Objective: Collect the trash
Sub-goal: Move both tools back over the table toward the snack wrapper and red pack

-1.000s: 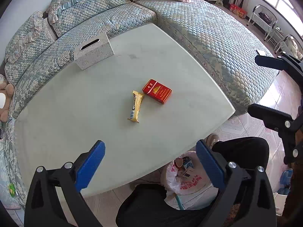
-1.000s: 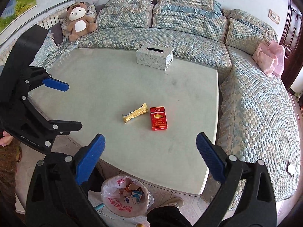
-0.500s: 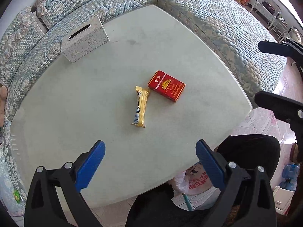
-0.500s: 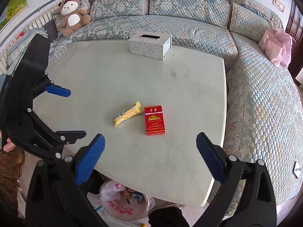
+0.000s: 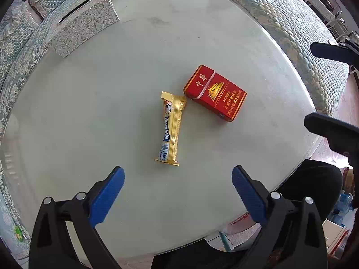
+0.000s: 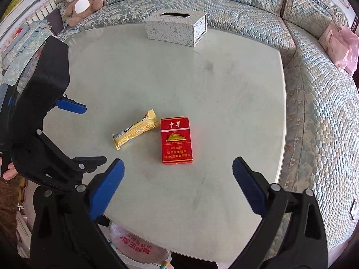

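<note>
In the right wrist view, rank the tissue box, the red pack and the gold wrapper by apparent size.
1. Tissue box, largest though farthest.
2. Red pack.
3. Gold wrapper, about as long as the pack, but narrower.

Flat rectangular cardboard cigarette pack [image 6: 176, 140]: bright red, gold characters and gold building emblem, thin gold border. Long foil snack wrapper [image 5: 171, 128], centre of frame: yellow-gold, white strip with blue lettering. Smooth glossy tabletop [image 6: 224, 94]: pale grey-green, faint dark smudges. Box-shaped tissue holder [image 6: 175, 29], upper centre: silver-white with fine floral print. Quilted fabric sofa [image 6: 325, 112]: pale blue-green, scale-like pattern. Plush teddy bear [image 6: 79, 1], upper left: brown with white belly and face. Plastic gripper pads [image 5: 105, 198]: blue on black frames.
</note>
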`<state>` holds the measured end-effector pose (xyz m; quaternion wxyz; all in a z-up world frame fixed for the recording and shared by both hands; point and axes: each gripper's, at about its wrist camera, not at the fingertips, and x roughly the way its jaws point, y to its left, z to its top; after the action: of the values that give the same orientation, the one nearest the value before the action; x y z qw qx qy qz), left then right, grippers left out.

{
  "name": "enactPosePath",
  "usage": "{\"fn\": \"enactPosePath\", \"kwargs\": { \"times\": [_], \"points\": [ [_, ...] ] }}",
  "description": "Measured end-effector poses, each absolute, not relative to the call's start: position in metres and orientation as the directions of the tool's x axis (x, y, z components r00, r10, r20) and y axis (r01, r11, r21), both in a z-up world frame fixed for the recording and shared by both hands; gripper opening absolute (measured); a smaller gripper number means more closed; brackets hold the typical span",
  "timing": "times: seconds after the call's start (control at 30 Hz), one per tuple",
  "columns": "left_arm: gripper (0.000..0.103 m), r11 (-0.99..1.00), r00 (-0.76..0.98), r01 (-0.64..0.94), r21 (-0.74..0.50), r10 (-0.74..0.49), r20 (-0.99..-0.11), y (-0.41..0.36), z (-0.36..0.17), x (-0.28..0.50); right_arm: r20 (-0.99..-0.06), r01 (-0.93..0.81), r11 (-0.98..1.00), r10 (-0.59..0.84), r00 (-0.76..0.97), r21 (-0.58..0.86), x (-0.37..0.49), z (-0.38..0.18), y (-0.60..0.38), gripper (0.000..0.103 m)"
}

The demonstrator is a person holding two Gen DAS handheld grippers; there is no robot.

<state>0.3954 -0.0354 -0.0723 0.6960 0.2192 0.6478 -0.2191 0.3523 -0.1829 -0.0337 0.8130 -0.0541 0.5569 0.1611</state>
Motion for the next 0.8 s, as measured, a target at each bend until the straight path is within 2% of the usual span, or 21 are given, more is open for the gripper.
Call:
{"fn": "enactPosePath", "kwargs": {
  "times": [0.43,0.7,0.8],
  "points": [
    [0.094,0.830,-0.013,0.557,-0.015,-0.009,-1.000,-0.032,-0.141,0.439,-0.966,-0.380,0.922,0.159,0.202,0.072,0.386,-0.115,-0.163,0.094],
    [0.094,0.824,-0.013,0.567,-0.006,0.001,-1.000,-0.035,-0.165,0.449,-0.976,-0.401,0.914,0.140,0.165,0.063,0.397,-0.147,-0.158,0.094],
    [0.088,0.824,-0.018,0.567,-0.011,-0.001,-1.000,-0.035,-0.170,0.451,-0.979,-0.414,0.909,0.122,0.164,0.044,0.397,-0.155,-0.154,0.094]
  ]
}}
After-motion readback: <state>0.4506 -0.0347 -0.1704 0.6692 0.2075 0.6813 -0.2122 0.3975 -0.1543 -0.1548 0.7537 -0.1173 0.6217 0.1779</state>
